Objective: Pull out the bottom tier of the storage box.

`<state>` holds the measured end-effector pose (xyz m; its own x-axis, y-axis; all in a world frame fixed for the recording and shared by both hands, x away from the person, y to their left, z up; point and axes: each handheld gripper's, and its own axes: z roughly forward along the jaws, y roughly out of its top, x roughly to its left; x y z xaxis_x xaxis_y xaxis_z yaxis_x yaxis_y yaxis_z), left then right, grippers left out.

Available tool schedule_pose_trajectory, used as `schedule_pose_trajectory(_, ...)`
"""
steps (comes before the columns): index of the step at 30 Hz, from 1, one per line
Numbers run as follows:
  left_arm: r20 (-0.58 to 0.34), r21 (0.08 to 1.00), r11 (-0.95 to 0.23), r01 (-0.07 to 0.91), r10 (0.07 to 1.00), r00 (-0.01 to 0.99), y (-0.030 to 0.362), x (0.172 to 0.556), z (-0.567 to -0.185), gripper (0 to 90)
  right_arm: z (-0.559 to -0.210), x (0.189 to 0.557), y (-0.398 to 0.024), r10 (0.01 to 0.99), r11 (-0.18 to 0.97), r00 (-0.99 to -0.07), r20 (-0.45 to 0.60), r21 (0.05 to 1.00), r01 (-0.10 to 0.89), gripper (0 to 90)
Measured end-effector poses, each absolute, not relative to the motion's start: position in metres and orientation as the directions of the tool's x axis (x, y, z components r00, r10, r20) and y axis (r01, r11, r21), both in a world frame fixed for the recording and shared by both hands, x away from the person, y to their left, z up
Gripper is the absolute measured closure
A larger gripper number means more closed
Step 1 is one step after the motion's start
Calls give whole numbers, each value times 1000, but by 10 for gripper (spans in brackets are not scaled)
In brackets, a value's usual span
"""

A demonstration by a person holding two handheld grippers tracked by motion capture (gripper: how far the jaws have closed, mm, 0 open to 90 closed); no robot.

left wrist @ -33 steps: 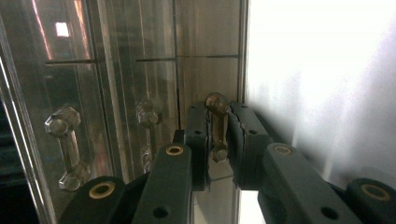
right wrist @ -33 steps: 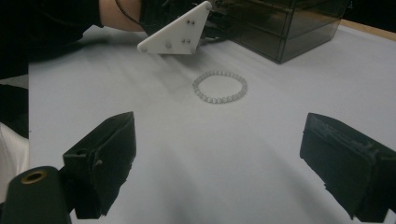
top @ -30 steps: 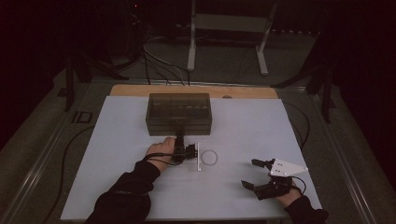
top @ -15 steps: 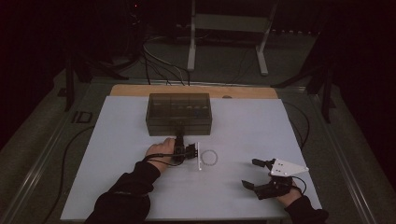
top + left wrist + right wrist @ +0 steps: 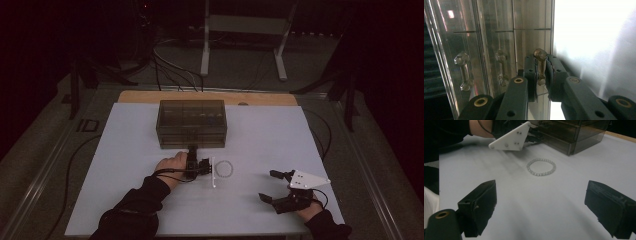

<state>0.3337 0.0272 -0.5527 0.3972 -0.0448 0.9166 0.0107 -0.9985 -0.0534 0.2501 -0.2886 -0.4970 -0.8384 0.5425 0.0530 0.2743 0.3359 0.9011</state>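
A smoky clear drawer box (image 5: 191, 124) stands on the white mat (image 5: 125, 150) near its far middle. My left gripper (image 5: 193, 151) reaches the box's front, lying on its side. In the left gripper view its jaws (image 5: 541, 75) are shut on a small clear drawer handle (image 5: 540, 58), the one nearest the mat. A pale beaded bracelet (image 5: 223, 168) lies flat just right of that hand, apart from both grippers. My right gripper (image 5: 268, 185) rests at the front right, open and holding nothing; in its view the bracelet (image 5: 541, 166) lies ahead of its jaws (image 5: 541, 205).
Two more drawer handles (image 5: 462, 70) (image 5: 501, 67) show beside the held one. The left gripper's white plate (image 5: 510, 138) and the box (image 5: 571, 135) stand beyond the bracelet. Cables and a metal stand (image 5: 240, 30) lie behind the table's wooden far edge (image 5: 150, 96).
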Motion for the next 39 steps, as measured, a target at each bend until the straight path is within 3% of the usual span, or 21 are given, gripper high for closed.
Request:
schedule_pose_trajectory(7,914,-45,-999,6,-39,403,28,331,-552,800,-497,250,-288,543,338,-838,52,900,275,109)
schedule_pose_trajectory(13,884,-25,-1000,10,-17,467,29,333,-544,781,-497,250,-289,544,336,-837,55,900,277,109)
schedule_pose_trajectory(26,788,105,-994,-5,80,610,43,328,-517,488,-497,250,-289,545,337,-837,51,901,274,109)
schedule_pose_trajectory(30,731,181,-983,-7,130,670,48,328,-505,317,-497,250,-289,545,336,-837,53,901,275,109)
schedule_pose_trajectory(39,583,320,-948,-3,194,789,62,327,-485,183,-497,250,-289,546,334,-836,53,901,275,109)
